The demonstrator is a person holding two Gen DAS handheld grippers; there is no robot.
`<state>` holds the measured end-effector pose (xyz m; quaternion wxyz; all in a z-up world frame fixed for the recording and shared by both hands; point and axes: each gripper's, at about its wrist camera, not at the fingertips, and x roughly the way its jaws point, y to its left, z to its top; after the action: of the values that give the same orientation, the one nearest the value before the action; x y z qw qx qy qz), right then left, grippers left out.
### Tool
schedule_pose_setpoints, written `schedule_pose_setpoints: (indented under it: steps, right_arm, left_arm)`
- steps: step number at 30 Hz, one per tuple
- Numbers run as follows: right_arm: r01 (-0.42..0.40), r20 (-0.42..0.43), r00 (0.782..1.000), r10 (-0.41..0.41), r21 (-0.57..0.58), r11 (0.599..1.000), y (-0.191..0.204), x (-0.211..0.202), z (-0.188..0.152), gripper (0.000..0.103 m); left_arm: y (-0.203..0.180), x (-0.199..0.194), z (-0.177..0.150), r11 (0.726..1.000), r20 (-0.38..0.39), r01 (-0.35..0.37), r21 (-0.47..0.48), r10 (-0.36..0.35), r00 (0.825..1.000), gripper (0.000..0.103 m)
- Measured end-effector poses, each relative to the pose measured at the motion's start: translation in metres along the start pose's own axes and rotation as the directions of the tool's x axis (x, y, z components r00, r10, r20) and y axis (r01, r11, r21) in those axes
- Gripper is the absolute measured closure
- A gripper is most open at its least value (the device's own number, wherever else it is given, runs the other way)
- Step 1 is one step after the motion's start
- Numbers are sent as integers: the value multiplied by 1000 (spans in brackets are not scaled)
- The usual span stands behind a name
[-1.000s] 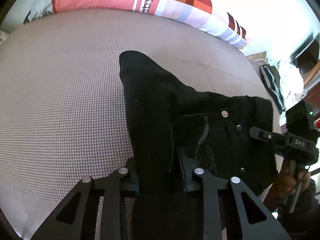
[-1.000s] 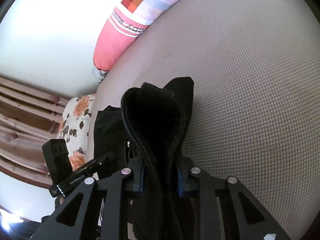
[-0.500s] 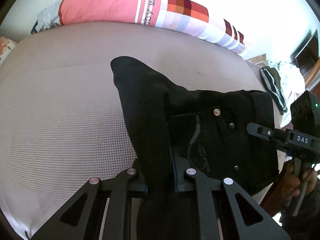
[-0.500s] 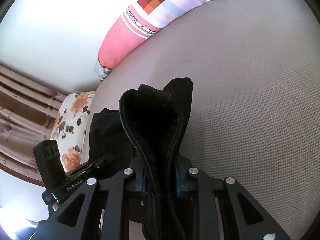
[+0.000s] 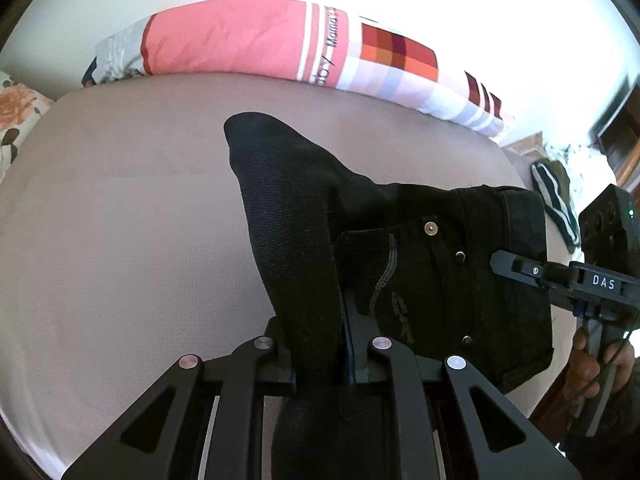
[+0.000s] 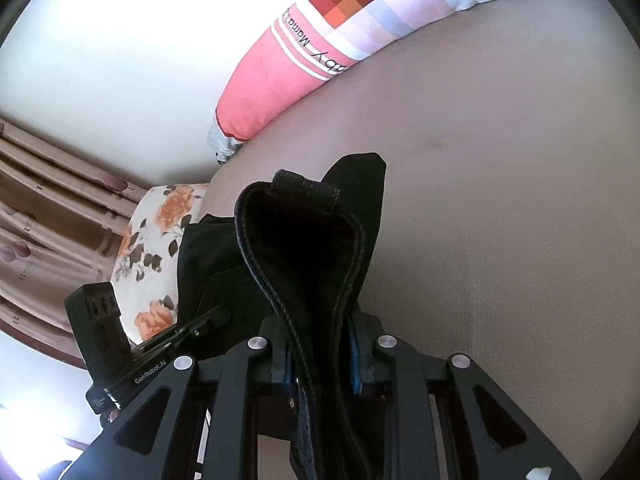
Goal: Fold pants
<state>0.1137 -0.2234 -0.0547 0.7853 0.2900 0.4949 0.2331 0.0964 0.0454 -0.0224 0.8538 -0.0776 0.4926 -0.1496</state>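
Two grippers each pinch black pants (image 5: 400, 248) over a beige bed (image 5: 120, 240) — the left gripper (image 5: 318, 360) is clamped nearly closed on a fold of leg that rises toward 11 o'clock; the right gripper (image 6: 322, 360) is likewise closed tight on the stitched waistband. From the left view the pocket side hangs at 3 o'clock, a striped pillow (image 5: 248, 40) at 12 — a hand (image 5: 592, 364) grips the right handle

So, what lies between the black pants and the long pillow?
Only bare bed sheet: the left wrist view shows nothing between the pants and the pillow.
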Motion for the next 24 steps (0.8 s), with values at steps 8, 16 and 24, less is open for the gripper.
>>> schedule_pose_setpoints:
  steps: [8,16,24]
  right_arm:
    - [-1,-14,1000,1,-17,1000,15,23,42,83]
    - [4,-19,1000,-4,-8,1000,17,54,93,83]
    - [41,1,999,-41,-14,999,16,76,131,83]
  left_arm:
    - [22,10,39,1000,21,-16,-13,17,1000,87]
    - [45,37,83,999,41,-27,-28,28,999,87]
    - [61,72,124,999,53,-33,-35,35,998,87]
